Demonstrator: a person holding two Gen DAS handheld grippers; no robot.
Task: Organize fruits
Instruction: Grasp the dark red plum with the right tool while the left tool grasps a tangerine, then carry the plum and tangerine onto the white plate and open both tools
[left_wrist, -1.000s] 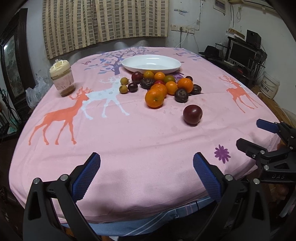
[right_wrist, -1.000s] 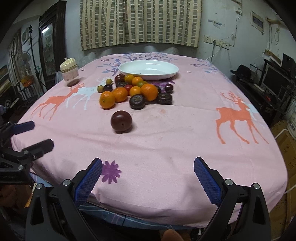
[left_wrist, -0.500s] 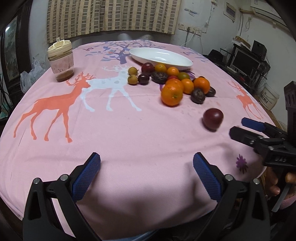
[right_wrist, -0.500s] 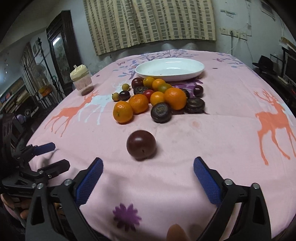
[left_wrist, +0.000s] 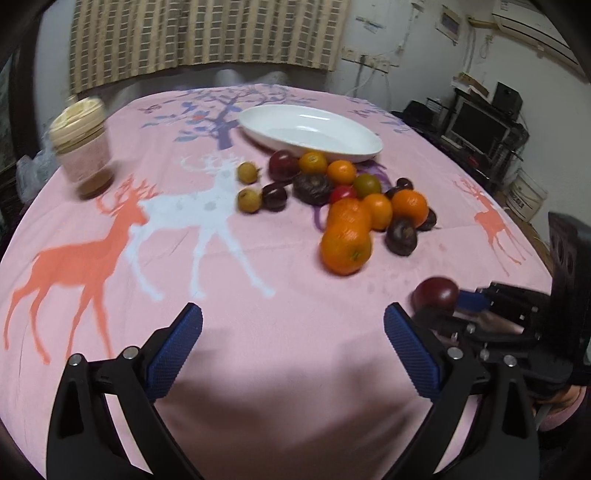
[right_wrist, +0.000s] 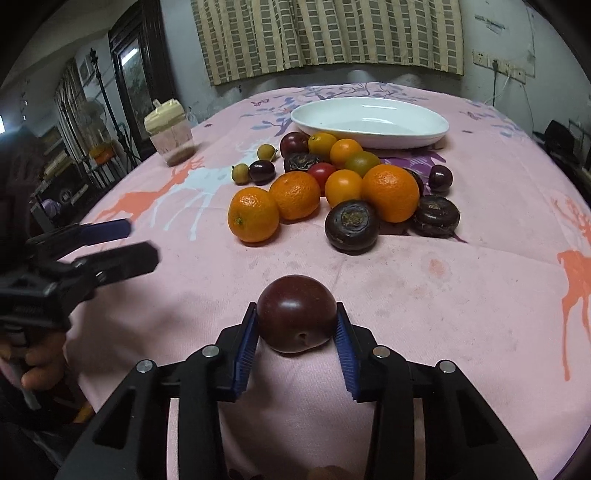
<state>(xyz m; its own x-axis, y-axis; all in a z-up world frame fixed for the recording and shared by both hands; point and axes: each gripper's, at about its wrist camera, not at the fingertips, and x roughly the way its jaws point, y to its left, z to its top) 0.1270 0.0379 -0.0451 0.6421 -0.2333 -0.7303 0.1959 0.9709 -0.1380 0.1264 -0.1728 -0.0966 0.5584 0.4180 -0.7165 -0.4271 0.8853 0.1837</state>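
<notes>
The dark red plum (right_wrist: 296, 314) sits on the pink tablecloth (right_wrist: 461, 314) between the blue pads of the right gripper (right_wrist: 295, 332), whose jaws have just been closing and now press its two sides, apparently because it lay alone, nearest this gripper and apart from the heap, so the fingers could flank it freely. Ahead of the right gripper lies the heap of oranges (right_wrist: 253, 214) and dark fruits, with the empty white dish (right_wrist: 369, 122) beyond, so the carry must pass over or around them. The left gripper (left_wrist: 293, 350) stands wide and empty over bare cloth, off to the right gripper's left; a lidded jar (right_wrist: 170, 133) stands far left.
</notes>
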